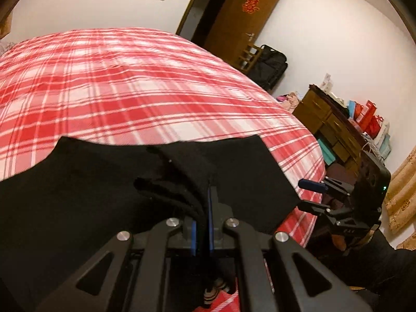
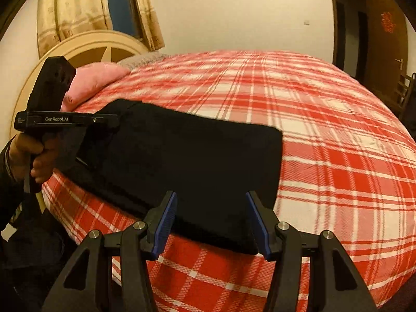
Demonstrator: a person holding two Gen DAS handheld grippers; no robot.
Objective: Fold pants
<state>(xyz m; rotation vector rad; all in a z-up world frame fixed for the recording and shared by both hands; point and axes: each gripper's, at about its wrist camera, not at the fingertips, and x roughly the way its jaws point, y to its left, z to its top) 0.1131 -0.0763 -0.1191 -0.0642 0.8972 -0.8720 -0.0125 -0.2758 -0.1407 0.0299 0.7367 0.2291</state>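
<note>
The black pants [image 2: 187, 161] lie folded into a flat dark oblong near the edge of the bed, their long axis running from the left gripper's side across to a squared-off end just ahead of the right gripper [image 2: 212, 223]; that right-hand end sits directly in front of the spread blue pads [image 2: 166, 221], which stand wide apart with cloth beyond them but none between them, so this tool holds nothing; whether its pads touch the fabric cannot be told. The left gripper [image 1: 204, 221] is the one engaged: its blue pads are pressed together on a bunched stack of layers at the near end of the pants, the cloth fanning out flat ahead of it and to both sides. Judged from this, the next fold turns on that lengthwise axis: the pinched end would travel along it toward the free end before the right gripper, and the right tool is nearer that free end.

Beneath lies the red-and-white plaid bedspread [image 2: 325, 130]; a pink pillow [image 2: 96, 78] rests beyond the left gripper by the headboard [image 2: 85, 44]. No container takes part; ahead and right of the left gripper, a wooden dresser [image 1: 327, 122] bears red gift bags [image 1: 369, 117].
</note>
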